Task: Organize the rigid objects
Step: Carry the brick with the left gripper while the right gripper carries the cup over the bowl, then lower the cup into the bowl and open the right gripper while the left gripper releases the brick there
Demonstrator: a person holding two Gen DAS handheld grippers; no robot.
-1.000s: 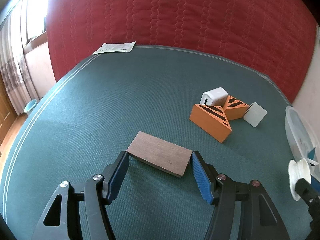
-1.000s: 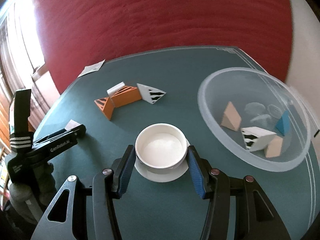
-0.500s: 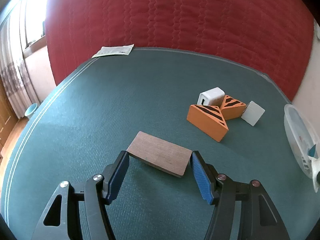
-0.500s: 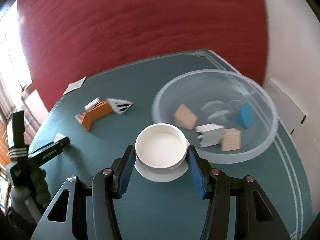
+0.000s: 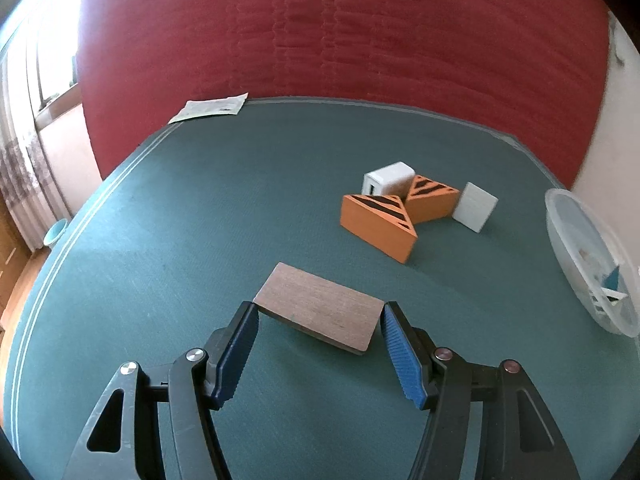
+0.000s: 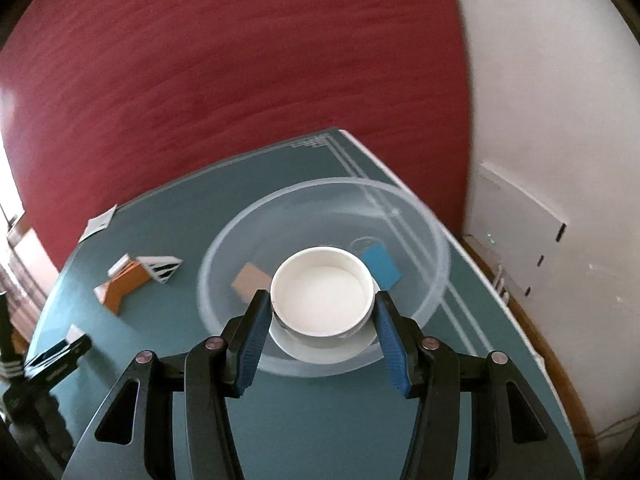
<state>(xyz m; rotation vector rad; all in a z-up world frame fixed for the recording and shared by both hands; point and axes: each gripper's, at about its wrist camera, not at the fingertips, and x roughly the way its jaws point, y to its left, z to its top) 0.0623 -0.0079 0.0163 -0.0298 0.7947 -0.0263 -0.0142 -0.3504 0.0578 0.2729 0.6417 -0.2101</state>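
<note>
Brown and flat, a thin wooden board sits pinched between the blue pads of the left gripper. One pad presses each short end. The board is near the front edge of the green table and looks a bit lifted off it.

The right gripper is pinching a white spool. Its pads squeeze the round top part from both sides, and the spool's wide flat rim shows under them. The spool hangs over the near rim of a big clear plastic bowl. The bowl stands by the right edge of the table, near the far right corner. Inside it lie a tan block and a blue block; the spool hides the rest.

Out in the middle of the table is a little group, all close together: two orange wedges with black stripes, a white box behind them, and a white block just beside them on the right.

A sheet of paper lies at the far left corner. A red quilted cloth hangs behind the table.
</note>
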